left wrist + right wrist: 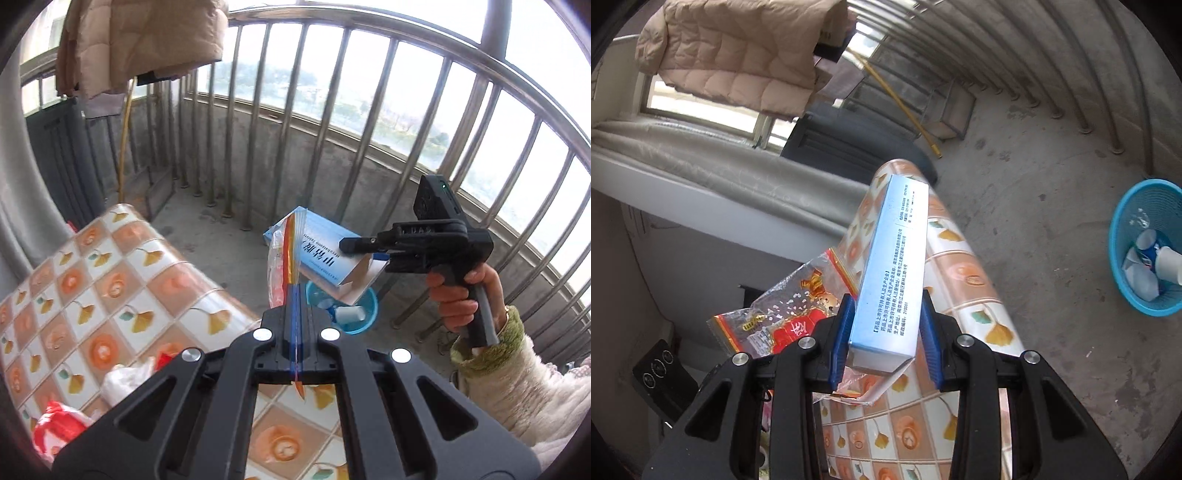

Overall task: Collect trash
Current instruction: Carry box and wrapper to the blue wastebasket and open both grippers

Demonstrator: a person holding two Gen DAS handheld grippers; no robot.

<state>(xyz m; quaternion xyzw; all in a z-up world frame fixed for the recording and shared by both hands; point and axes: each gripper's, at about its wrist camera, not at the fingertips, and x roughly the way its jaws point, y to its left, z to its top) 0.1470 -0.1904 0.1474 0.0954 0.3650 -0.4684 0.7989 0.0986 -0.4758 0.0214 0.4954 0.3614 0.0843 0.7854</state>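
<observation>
Home balcony, bare concrete floor (pixel 1034 206), metal railing bars (pixel 369 122) over an outdoor view, quilted jacket (pixel 738 59) hung up, table with floral oilcloth (pixel 110 280), blue wastebasket (pixel 1123 266)

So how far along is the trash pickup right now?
Done: cups already lie in the blue basket. In hand: the right tool grips a blue box, and the left tool pinches a plastic bag. Left: wrappers on the table.

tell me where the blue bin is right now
The blue bin stands on the concrete floor at the right edge of the right wrist view, beside the railing, with paper cups inside.
</observation>
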